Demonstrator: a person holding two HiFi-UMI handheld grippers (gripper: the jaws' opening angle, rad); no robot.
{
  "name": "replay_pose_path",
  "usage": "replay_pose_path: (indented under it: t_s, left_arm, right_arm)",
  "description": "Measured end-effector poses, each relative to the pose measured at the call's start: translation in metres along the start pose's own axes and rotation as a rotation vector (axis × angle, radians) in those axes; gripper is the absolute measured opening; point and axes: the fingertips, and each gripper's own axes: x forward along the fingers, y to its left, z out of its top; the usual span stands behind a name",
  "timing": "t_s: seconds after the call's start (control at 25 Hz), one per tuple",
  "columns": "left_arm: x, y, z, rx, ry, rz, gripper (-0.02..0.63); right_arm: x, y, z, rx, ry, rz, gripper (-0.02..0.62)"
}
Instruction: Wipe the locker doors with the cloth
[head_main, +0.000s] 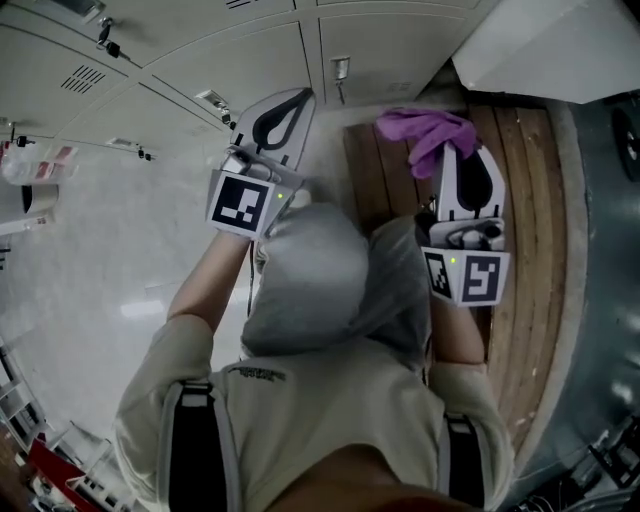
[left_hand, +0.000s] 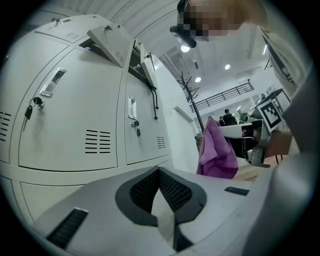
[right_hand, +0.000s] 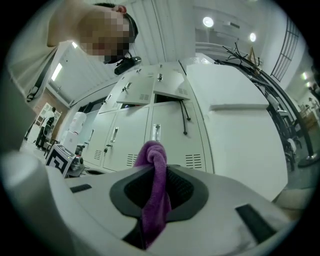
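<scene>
A purple cloth (head_main: 428, 131) hangs bunched from my right gripper (head_main: 456, 152), which is shut on it above the wooden bench (head_main: 525, 210). In the right gripper view the cloth (right_hand: 155, 192) runs down between the jaws of that gripper (right_hand: 157, 167), with white locker doors (right_hand: 167, 132) ahead. My left gripper (head_main: 299, 99) points at the lockers (head_main: 250, 60). Its jaws meet with nothing between them in the left gripper view (left_hand: 159, 171). There the cloth (left_hand: 216, 151) shows to the right, and the locker doors (left_hand: 75, 117) fill the left.
Keys (left_hand: 28, 110) hang from one door's lock. Two top locker doors (left_hand: 113, 46) stand tilted open. A white cabinet side (head_main: 545, 45) stands beyond the bench, and a coat stand (left_hand: 190, 92) rises further back. Glossy floor (head_main: 110, 270) lies at the left.
</scene>
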Motion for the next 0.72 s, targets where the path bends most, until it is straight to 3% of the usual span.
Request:
replay_pose_path:
  t_s: [0.48,0.72]
  left_arm:
    - [-0.01,-0.011,0.015,0.05,-0.003,-0.009,0.003]
    - [-0.011,-0.012,0.016,0.043,-0.013,-0.007,0.003]
  right_arm:
    - [-0.01,0.008,0.008,0.015,-0.006,0.009,0.054]
    - [-0.007,0.009,0.004,-0.027,0.017,0.02,0.051]
